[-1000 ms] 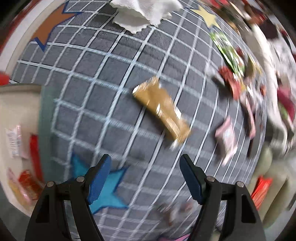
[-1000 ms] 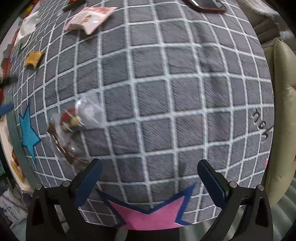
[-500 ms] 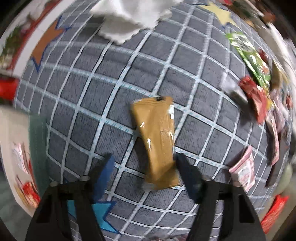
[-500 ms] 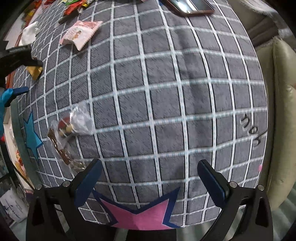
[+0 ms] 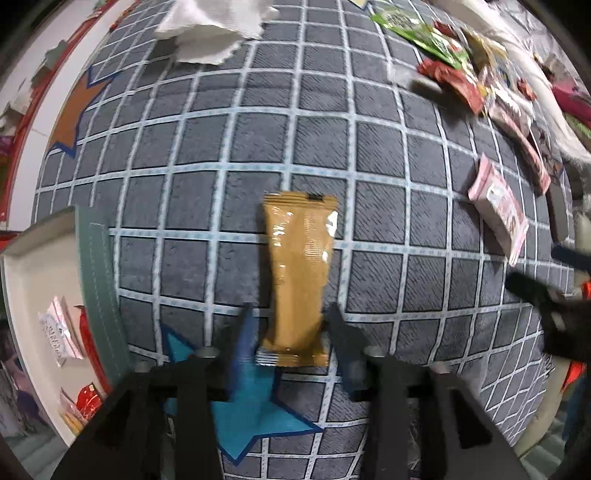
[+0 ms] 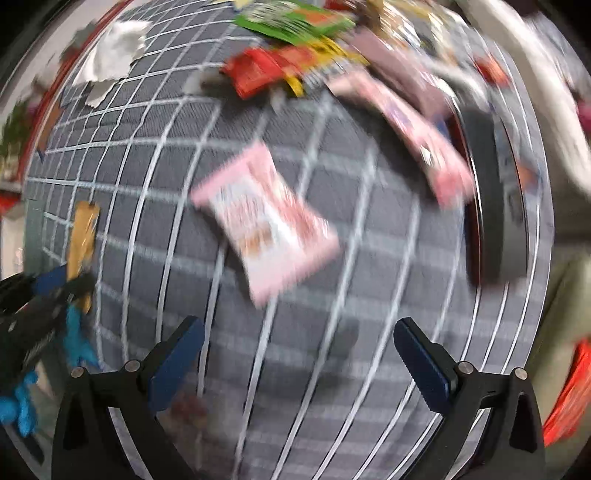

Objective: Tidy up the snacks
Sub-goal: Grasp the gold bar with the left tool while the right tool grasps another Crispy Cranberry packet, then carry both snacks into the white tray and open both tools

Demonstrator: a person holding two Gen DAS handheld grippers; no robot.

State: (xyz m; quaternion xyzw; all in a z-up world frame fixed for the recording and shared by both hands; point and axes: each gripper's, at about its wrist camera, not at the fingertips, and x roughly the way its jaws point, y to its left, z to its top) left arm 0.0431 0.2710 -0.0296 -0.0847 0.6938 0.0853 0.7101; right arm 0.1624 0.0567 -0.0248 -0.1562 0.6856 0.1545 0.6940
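Note:
A tan snack bar wrapper (image 5: 297, 273) lies lengthwise on the grey checked cloth (image 5: 221, 129). My left gripper (image 5: 293, 341) has its blue fingers on either side of the wrapper's near end, close to it or touching; the fingers are blurred. The bar also shows at the far left of the right wrist view (image 6: 84, 236) with the left gripper (image 6: 55, 288) at it. My right gripper (image 6: 295, 354) is open and empty, above the cloth, with a pink snack packet (image 6: 264, 221) ahead of it.
A white tray (image 5: 33, 295) with a few packets lies at the left edge. A pile of snack packets (image 6: 295, 48) lies at the far side. A white tissue (image 5: 218, 26) lies at the back. A dark round object (image 6: 487, 199) stands right.
My left gripper moved forward onto the tan bar and its fingers narrowed around the near end. My right gripper swung away from the clear bag toward the pink packet and the snack pile.

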